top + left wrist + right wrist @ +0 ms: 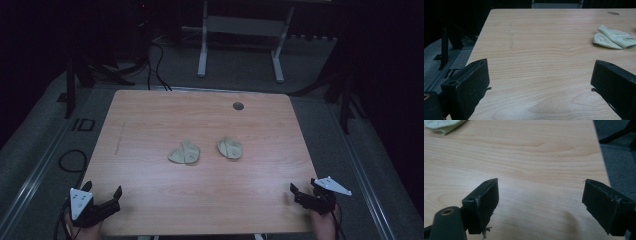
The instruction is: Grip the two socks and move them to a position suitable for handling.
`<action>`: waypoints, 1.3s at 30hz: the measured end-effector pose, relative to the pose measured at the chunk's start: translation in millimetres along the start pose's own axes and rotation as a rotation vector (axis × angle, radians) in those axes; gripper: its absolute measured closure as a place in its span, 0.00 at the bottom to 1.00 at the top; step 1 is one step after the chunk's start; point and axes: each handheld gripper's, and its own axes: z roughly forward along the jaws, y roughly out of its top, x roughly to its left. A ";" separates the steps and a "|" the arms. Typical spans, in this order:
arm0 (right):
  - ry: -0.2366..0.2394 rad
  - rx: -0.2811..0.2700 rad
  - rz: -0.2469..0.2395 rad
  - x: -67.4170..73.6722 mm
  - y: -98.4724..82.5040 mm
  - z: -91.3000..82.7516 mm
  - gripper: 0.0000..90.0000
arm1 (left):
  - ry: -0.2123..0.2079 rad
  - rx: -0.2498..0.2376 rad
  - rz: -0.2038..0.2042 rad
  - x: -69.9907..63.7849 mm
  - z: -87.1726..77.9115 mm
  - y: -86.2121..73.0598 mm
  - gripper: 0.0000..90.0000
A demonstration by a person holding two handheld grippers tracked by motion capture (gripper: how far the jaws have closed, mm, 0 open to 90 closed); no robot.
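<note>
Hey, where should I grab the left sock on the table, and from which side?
Probably by the doubled fold on the left sock, coming straight down from above. It lies flat and crumpled on the table, so there is no edge to get under from the side; the raised fold gives the jaws cloth to pinch. The open left hand-held gripper is nearer to it.
</note>
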 end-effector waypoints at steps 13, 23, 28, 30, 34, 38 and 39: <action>0.014 0.030 -0.046 12.2 8.1 -1.2 0.16 | -0.032 0.003 0.010 -5.2 -3.1 -0.1 0.02; 0.080 0.085 -0.078 32.1 20.4 11.4 0.16 | -0.022 0.013 -0.008 -6.6 -3.5 -0.4 0.02; 0.115 0.091 -0.074 42.6 29.3 17.3 0.16 | -0.027 0.001 -0.017 -6.2 -3.6 0.0 0.02; 0.135 0.088 -0.078 46.4 33.7 19.3 0.16 | -0.038 0.001 -0.026 -6.0 -4.0 0.0 0.02; 0.159 0.106 -0.090 53.2 43.9 23.4 0.16 | -0.055 0.007 -0.044 -6.2 -5.0 2.0 0.02; 0.174 0.107 -0.080 61.7 52.1 29.0 0.15 | -0.070 0.030 -0.016 -9.3 -4.9 3.1 0.02; 0.168 0.109 -0.082 64.5 54.3 31.0 0.15 | -0.073 0.035 -0.013 -10.3 -4.7 3.0 0.02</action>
